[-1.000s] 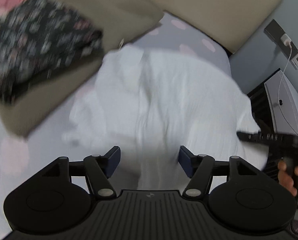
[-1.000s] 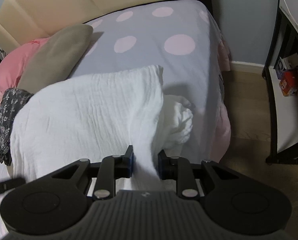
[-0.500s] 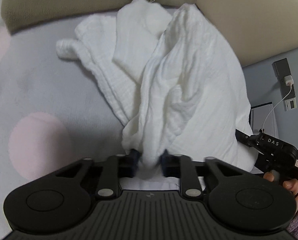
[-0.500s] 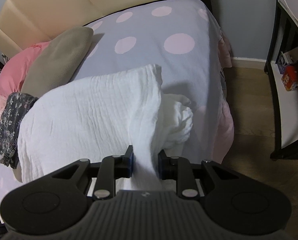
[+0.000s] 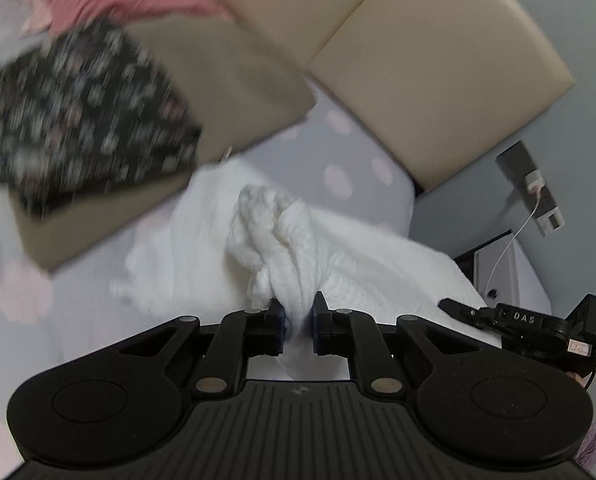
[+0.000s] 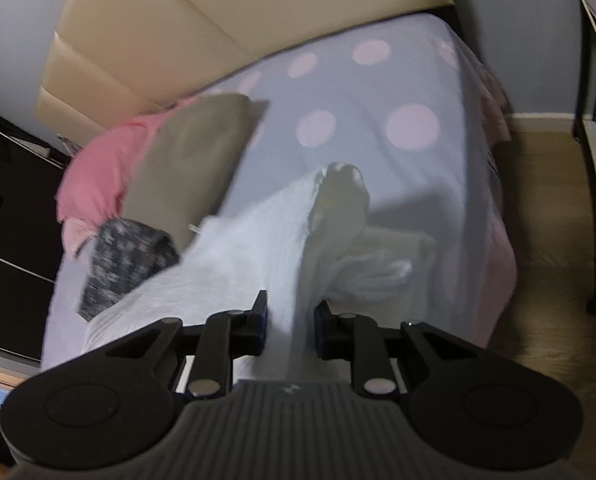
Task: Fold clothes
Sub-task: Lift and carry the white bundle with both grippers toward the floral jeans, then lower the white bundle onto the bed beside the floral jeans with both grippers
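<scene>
Both grippers, left (image 5: 299, 319) and right (image 6: 290, 323), fingers pinching white cloth (image 5: 290, 248) (bunched).

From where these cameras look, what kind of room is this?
Most likely a bedroom: a bed under a lilac sheet with pink dots, a padded beige headboard behind it, and a pink pillow beside a folded olive-brown garment.

A home bedroom is shown. A bed (image 6: 378, 92) covered with a lilac sheet dotted in pink is backed by a padded beige headboard (image 6: 146, 40). Pillows (image 6: 186, 160) are laid at the bed's head, dark shelving (image 6: 594, 128) is set beside the bed, and wooden flooring (image 6: 538, 216) is seen beside its foot.
</scene>
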Demonstrator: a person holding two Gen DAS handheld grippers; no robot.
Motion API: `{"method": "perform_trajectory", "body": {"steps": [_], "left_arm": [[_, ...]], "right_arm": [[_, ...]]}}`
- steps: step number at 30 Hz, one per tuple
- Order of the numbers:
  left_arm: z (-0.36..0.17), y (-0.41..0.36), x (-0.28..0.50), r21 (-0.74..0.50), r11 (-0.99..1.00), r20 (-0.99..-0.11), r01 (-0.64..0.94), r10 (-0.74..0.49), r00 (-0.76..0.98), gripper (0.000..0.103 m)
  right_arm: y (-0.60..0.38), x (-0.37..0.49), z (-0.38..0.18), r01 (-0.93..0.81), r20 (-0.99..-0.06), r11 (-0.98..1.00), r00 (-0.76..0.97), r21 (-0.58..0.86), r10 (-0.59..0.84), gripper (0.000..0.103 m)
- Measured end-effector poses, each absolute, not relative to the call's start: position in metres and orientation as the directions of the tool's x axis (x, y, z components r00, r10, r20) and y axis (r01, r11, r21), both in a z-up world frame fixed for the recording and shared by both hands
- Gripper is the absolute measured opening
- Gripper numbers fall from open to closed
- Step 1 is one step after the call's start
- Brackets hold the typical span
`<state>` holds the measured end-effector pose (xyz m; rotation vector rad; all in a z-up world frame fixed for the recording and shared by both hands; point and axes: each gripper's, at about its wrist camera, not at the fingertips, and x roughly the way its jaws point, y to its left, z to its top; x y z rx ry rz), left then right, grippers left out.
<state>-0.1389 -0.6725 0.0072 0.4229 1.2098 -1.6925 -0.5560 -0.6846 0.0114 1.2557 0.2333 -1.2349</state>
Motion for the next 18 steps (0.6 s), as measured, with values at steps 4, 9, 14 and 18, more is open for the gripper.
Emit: {"method": "perform_trajectory", "body": {"steps": [4,9,14,18], "left_arm": [[0.04,-0.699,-0.145,-0.488,-0.068,-0.708,0.87,-0.552,-0.441,0.01],[0.063,-0.725,-0.15,-0.46,-0.118,-0.664,0.88,-0.612,-0.429,0.01],[0.07,-0.742,-0.15,-0.454,-0.15,-0.619,0.878,-0.655,-0.432,0.01],[0.053,-0.75,-0.149,-0.463,-0.152,-0.604,0.873,-0.667,-0.436,0.01]], "right_arm": [[-0.702,-0.556,0.041,0.793,-0.689,-0.153,0.395,0.59,-0.608,0.023],[-0.713,-0.553,0.063,0.79,-0.617,-0.108,0.377,0.604,-0.691,0.023],[-0.721,-0.553,0.074,0.768,-0.545,-0.076,0.378,0.636,-0.749,0.023],[-0.718,-0.546,0.074,0.792,-0.495,-0.044,0.337,0.609,-0.801,0.023]]}}
